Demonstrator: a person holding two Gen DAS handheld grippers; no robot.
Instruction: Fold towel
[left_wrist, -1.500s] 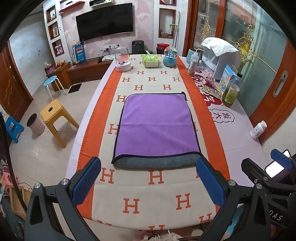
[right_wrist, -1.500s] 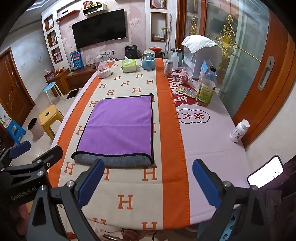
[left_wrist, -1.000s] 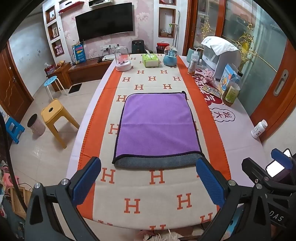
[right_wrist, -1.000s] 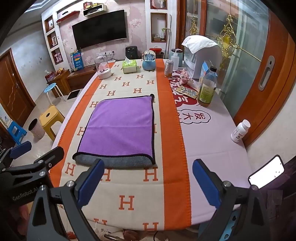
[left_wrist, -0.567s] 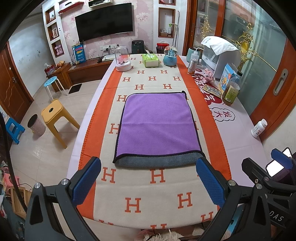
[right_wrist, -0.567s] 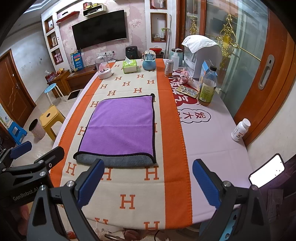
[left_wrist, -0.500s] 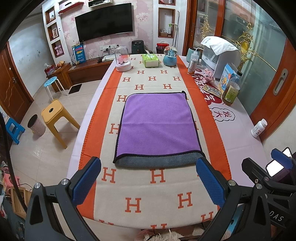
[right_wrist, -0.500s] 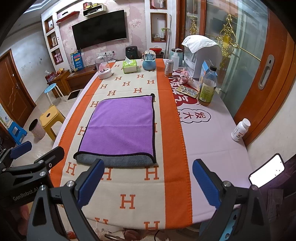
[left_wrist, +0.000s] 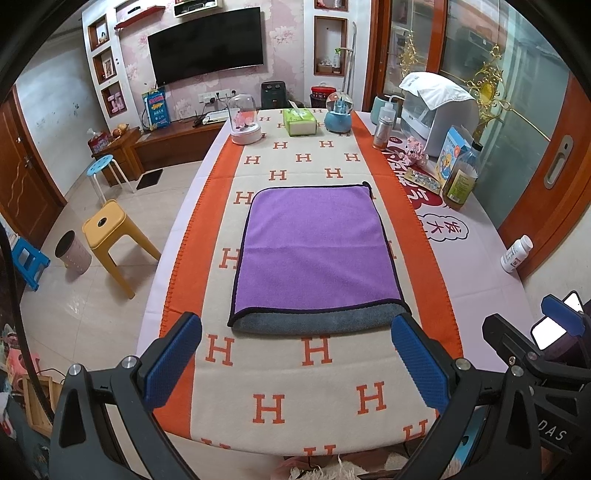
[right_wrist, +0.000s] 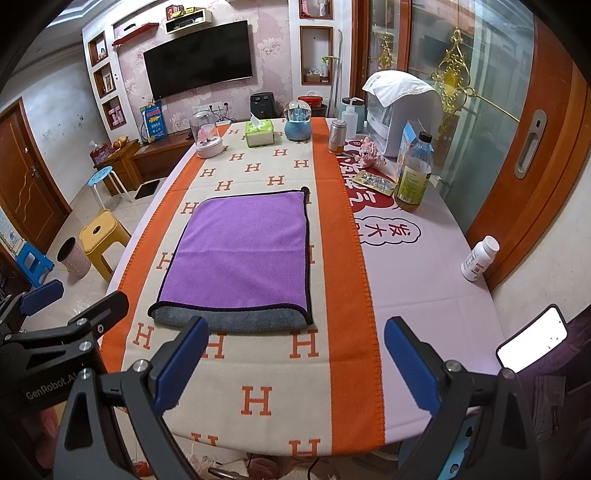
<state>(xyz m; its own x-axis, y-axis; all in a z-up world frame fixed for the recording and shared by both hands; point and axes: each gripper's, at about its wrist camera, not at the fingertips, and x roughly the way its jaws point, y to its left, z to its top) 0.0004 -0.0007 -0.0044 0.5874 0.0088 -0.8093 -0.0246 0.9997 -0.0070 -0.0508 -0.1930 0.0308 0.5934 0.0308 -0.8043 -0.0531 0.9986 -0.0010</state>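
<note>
A purple towel (left_wrist: 314, 243) with a dark edge lies flat on the orange and cream H-patterned cloth (left_wrist: 314, 358); its near edge shows a grey underside. It also shows in the right wrist view (right_wrist: 243, 251). My left gripper (left_wrist: 295, 360) is open and empty, held above the table's near end, short of the towel. My right gripper (right_wrist: 295, 363) is open and empty, near the towel's near right corner. Each gripper shows at the edge of the other's view.
At the far end stand a glass dome (left_wrist: 243, 123), a green tissue box (left_wrist: 299, 122) and a blue globe (left_wrist: 338, 118). On the right are a bottle (right_wrist: 413, 173), a white pill bottle (right_wrist: 480, 258) and a phone (right_wrist: 532, 339). A yellow stool (left_wrist: 110, 236) stands left.
Both views have drifted slightly back from the table. The towel has not moved and both grippers stay open.
</note>
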